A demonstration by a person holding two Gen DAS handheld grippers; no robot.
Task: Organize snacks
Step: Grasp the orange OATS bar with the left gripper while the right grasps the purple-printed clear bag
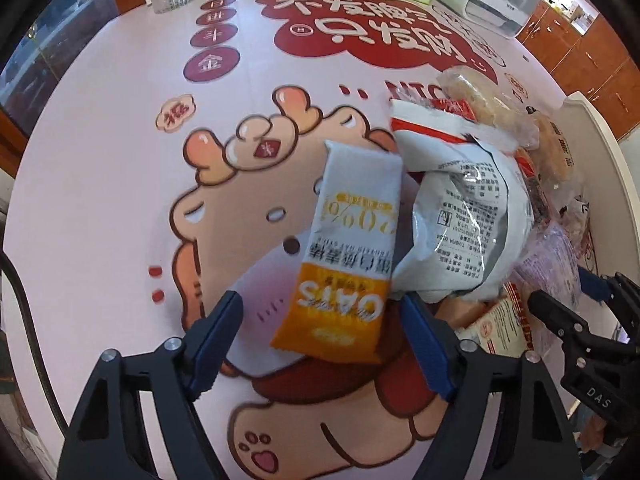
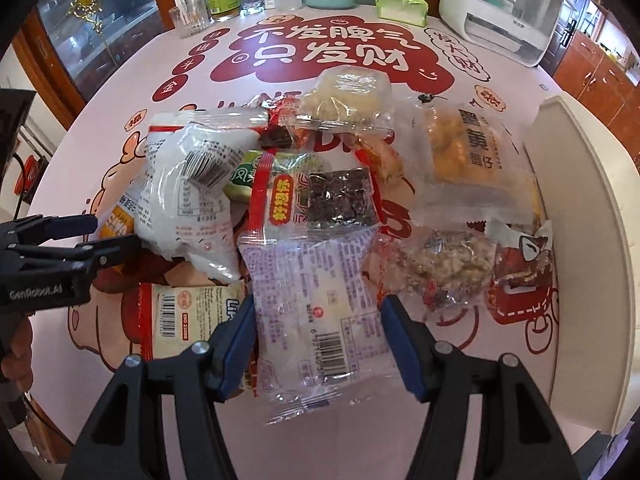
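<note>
left gripper [image 1: 320, 320] open, oat bar [image 1: 352, 248] between pads, not pinched | right gripper [image 2: 316, 332] open astride clear packet [image 2: 316, 300] | snack pile [image 2: 320, 184] centre; white tray [image 2: 580, 240] at 3 o'clock, whole only in right view

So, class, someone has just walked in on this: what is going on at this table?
A person holding a claw in each hand is sorting a heap of snack packets on a cartoon-printed tablecloth. The left claw stands open around the orange end of an oat bar. The right claw stands open around a clear packet with purple print. Neither packet is visibly gripped or lifted yet.
</note>
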